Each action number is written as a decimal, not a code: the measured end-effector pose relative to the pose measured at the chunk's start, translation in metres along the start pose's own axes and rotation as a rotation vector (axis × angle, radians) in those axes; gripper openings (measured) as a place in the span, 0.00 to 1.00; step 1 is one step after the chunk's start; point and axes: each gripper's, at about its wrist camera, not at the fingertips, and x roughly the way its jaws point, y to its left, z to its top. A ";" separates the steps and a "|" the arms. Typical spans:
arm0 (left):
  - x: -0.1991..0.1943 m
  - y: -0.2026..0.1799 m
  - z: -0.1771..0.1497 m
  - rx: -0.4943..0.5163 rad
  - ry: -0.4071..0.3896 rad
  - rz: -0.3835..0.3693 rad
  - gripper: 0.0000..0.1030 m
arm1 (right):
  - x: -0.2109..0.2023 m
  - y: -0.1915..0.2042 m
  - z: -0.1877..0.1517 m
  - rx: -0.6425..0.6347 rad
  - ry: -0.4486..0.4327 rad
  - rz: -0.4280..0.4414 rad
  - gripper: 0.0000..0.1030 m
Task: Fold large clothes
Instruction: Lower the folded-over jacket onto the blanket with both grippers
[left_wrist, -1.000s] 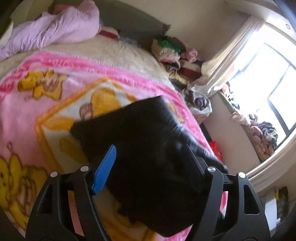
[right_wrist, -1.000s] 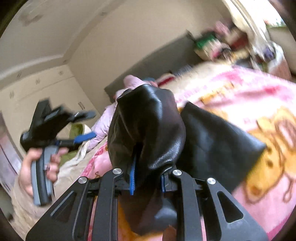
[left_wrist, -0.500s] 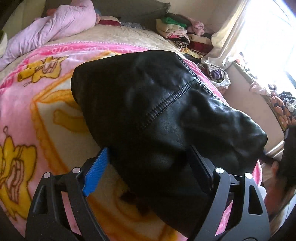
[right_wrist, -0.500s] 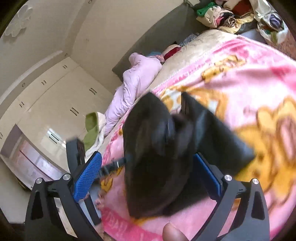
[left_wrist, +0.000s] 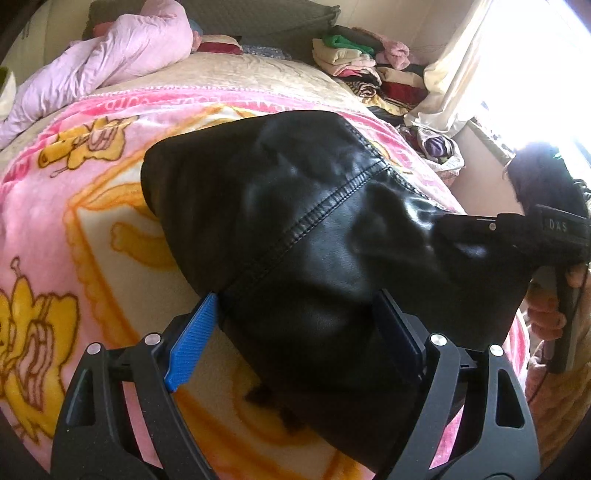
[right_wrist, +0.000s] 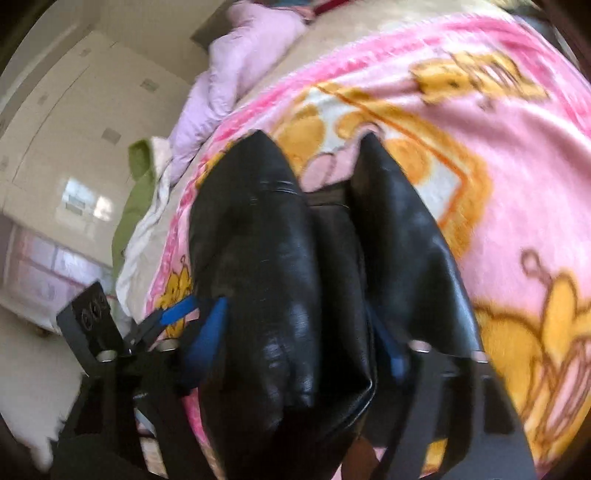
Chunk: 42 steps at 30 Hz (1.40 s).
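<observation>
Black leather garment bunched on the bed's pink cartoon blanket, between both grippers.

The black leather garment (left_wrist: 306, 236) lies folded on the pink blanket (left_wrist: 55, 192). The left gripper (left_wrist: 295, 332) has its jaws wide apart around one end, pads not visibly pressing. The right gripper (right_wrist: 306, 339) straddles the other end; its jaws have just been closing with leather between them, though blur hides whether they grip.

Two grippers, the left gripper (left_wrist: 295, 339) and the right gripper (right_wrist: 303, 339), are working over one pink blanket (left_wrist: 55, 192). On the blanket one black garment (left_wrist: 280, 206) is lying; behind it, one lilac jacket (left_wrist: 122, 55).
</observation>
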 end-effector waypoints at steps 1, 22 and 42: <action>0.000 -0.001 0.001 0.000 -0.003 0.003 0.74 | -0.003 0.008 0.000 -0.037 -0.025 -0.017 0.35; 0.020 -0.014 -0.016 -0.096 0.059 -0.142 0.91 | -0.021 -0.094 -0.028 -0.004 -0.192 -0.185 0.66; 0.068 0.013 0.002 -0.290 0.179 -0.343 0.92 | 0.002 -0.113 -0.033 0.155 -0.038 0.059 0.51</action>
